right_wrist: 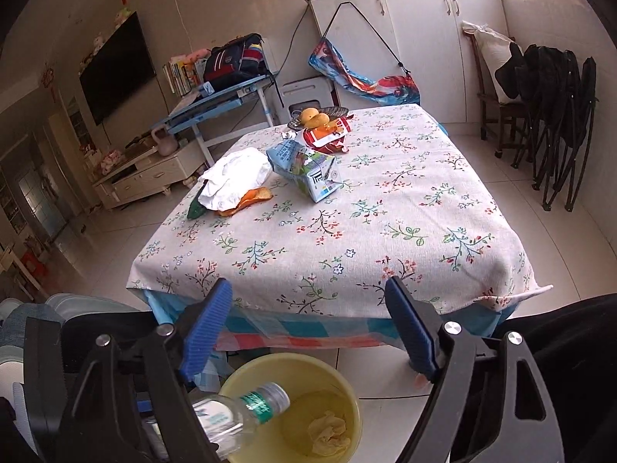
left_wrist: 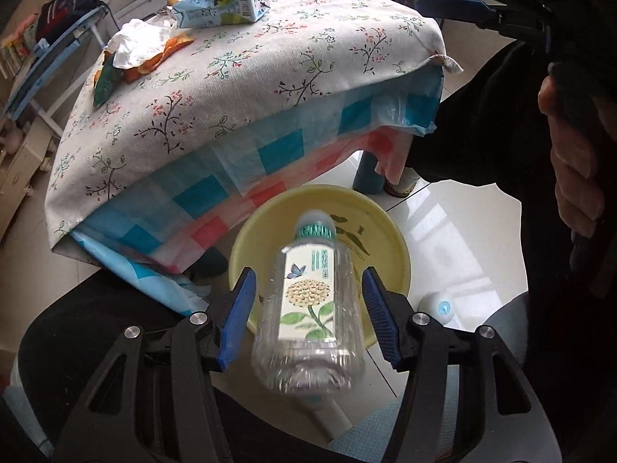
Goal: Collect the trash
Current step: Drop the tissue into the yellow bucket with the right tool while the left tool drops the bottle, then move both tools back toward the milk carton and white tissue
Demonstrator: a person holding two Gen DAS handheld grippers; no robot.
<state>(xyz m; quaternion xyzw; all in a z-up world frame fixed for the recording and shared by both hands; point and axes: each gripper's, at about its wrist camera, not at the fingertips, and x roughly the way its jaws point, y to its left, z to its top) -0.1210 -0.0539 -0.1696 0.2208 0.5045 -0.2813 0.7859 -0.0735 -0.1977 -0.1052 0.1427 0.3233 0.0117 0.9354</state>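
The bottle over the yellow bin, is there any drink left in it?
Empty: the bottle looks clear right through, no liquid showing, cap on, above the yellow bin.

A floral tablecloth (right_wrist: 385, 208) covers the table, with mangoes (right_wrist: 314, 117) at its far edge and a backpack (right_wrist: 235, 59) beyond.
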